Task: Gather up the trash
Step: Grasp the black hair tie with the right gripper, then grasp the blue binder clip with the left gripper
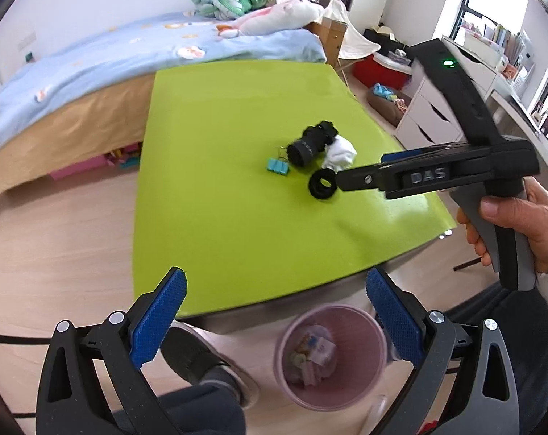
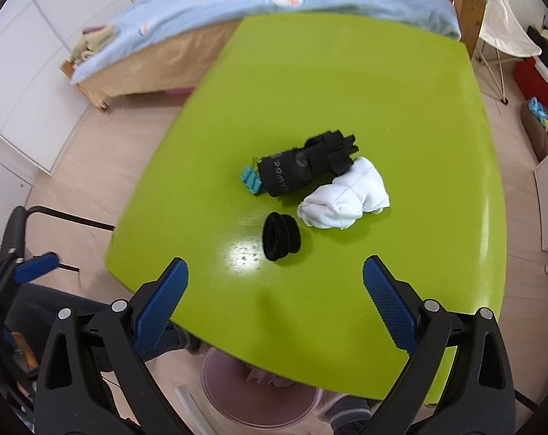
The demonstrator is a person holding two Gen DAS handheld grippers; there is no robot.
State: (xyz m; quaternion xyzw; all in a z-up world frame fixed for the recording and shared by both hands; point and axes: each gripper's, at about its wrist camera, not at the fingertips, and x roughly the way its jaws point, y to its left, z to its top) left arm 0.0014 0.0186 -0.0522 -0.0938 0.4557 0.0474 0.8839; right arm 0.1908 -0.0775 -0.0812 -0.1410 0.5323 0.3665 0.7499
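the white cloth wad [image 2: 344, 201] is sitting mid counter [image 2: 346, 83], touching the black glove [image 2: 303, 166]. it is probably soft and light; pinching its puffy middle looks best. both grippers' fingers [image 2: 161, 308] are hanging wide open, holding nothing.

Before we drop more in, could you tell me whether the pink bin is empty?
Not empty. The left wrist view looks into the pink bin and shows wrappers and paper scraps on its bottom.

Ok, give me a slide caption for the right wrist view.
Open right gripper hovers over green table holding black ring, white cloth, black glove, blue clips.
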